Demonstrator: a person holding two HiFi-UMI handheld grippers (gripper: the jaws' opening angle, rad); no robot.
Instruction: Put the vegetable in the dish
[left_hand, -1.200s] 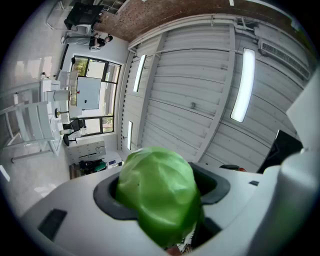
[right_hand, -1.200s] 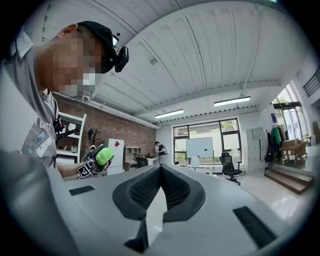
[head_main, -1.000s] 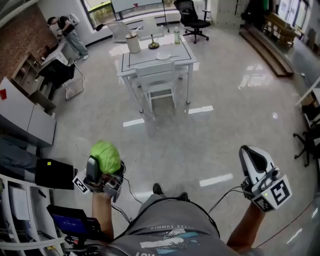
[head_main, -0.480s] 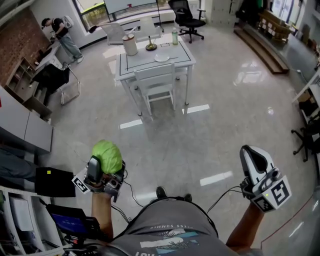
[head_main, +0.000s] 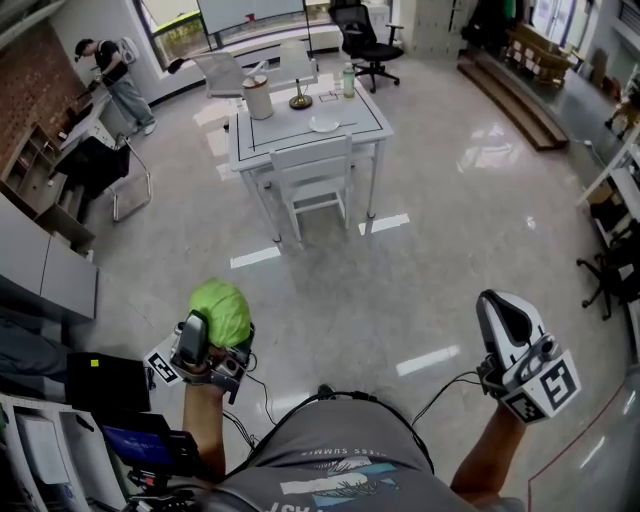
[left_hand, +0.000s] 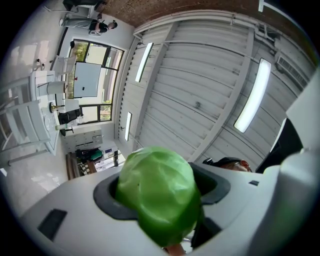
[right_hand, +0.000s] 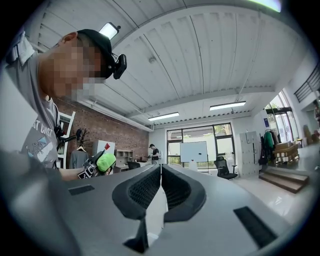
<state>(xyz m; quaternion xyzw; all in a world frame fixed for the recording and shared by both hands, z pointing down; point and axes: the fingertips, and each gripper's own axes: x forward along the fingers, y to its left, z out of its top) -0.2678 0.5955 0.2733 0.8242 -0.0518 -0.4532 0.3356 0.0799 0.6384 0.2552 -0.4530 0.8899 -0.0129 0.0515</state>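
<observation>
A round green cabbage (head_main: 221, 310) sits between the jaws of my left gripper (head_main: 207, 335), which is shut on it and tilted upward at the lower left of the head view. In the left gripper view the cabbage (left_hand: 159, 195) fills the gap between the two grey jaws. My right gripper (head_main: 503, 318) is held at the lower right, its jaws shut with nothing between them (right_hand: 160, 192). A small white dish (head_main: 324, 123) lies on the white table (head_main: 290, 127) across the room.
A white chair (head_main: 314, 180) stands at the table's near side. A white cylinder (head_main: 259, 97), a lamp-like stand and a green bottle (head_main: 348, 78) are on the table. A person (head_main: 110, 72) stands by desks at the far left. An office chair (head_main: 359, 38) is beyond. Shelving is at my left.
The table and chair have slid slightly down and nearer in the head view as I move forward. Both grippers keep their pose; the cabbage stays held.
</observation>
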